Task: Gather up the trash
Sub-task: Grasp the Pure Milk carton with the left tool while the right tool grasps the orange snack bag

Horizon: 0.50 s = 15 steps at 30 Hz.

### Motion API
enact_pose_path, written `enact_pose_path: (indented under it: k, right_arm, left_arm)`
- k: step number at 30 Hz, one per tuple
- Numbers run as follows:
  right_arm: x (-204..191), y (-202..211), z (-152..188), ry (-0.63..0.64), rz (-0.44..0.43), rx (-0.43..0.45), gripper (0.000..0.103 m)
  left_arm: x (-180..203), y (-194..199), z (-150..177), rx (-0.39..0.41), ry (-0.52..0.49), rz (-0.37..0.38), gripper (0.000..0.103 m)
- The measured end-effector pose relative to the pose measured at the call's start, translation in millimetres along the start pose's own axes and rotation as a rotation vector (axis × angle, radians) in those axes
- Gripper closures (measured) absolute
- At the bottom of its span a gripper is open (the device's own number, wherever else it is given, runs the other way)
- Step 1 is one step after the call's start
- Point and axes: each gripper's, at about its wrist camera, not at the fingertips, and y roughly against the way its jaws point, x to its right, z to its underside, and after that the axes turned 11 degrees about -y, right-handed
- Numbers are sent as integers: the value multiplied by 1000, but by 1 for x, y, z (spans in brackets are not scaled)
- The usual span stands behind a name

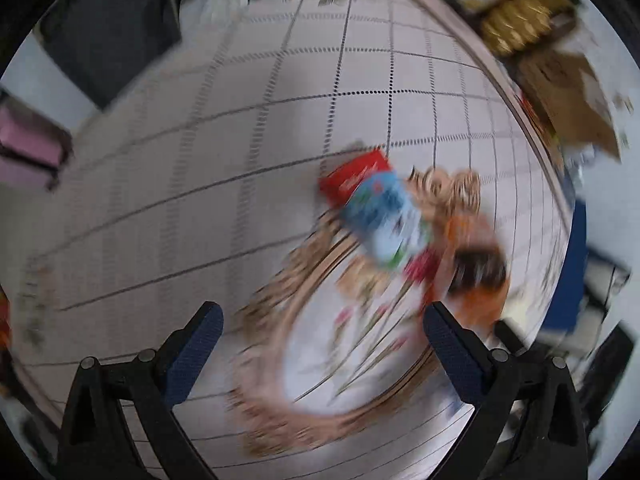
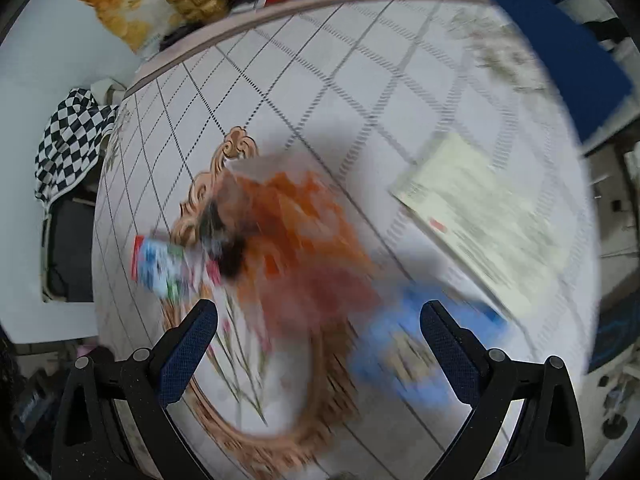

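Both views are motion-blurred. A pile of trash lies on a round table with a white grid-patterned cloth: a red packet, a blue and white wrapper and an orange bag with a dark opening. My left gripper is open and empty, above the table short of the pile. In the right wrist view the orange bag and the blue and white wrapper lie ahead, and a blue packet lies between the open fingers of my right gripper, apart from them.
A pale printed paper sheet lies on the cloth to the right. A blue chair, a checkered cloth and a cardboard box stand around the table. A dark chair is at the far left.
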Motion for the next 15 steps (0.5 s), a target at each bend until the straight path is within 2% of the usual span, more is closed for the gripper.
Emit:
enact_pose_path:
  k: [3,4,5,6,7,8,9,10,13,15]
  right_arm:
    - [-12,-29,-17,17,5,-35,1]
    - [-14,-38,-22,25,5,-40,6]
    - [-16,-43,-24,34,13,-38,14]
    - [-18,-49,-29,42,32,-33,34]
    - [-17,-54,-32,39,42,-30,41]
    - [-16,-56,-36,33,42,-23,44]
    - [-14,-56,-40,27,49,-2,53]
    - [-14,-56,-42,30,55,6,61]
    - [-13,-58,-46,42,50,-4,69]
    - [-17,-59,-43,81,62,-13,70]
  left_arm:
    - [6,-30,-34,-44,94,53,8]
    - [6,-37,-40,-53,120,64,8]
    - [6,-45,-47,-63,151,66,8]
    - [6,-53,-54,-73,177,67,12]
    - [7,-57,-57,-83,187,57,20]
    - [8,-64,-61,-102,182,36,36]
    - [11,-62,-62,-89,164,18,41]
    - [15,-60,-62,-78,122,4,47]
    - [31,-52,-53,-50,-94,-100,49]
    - [41,-46,-39,-29,-300,-203,51]
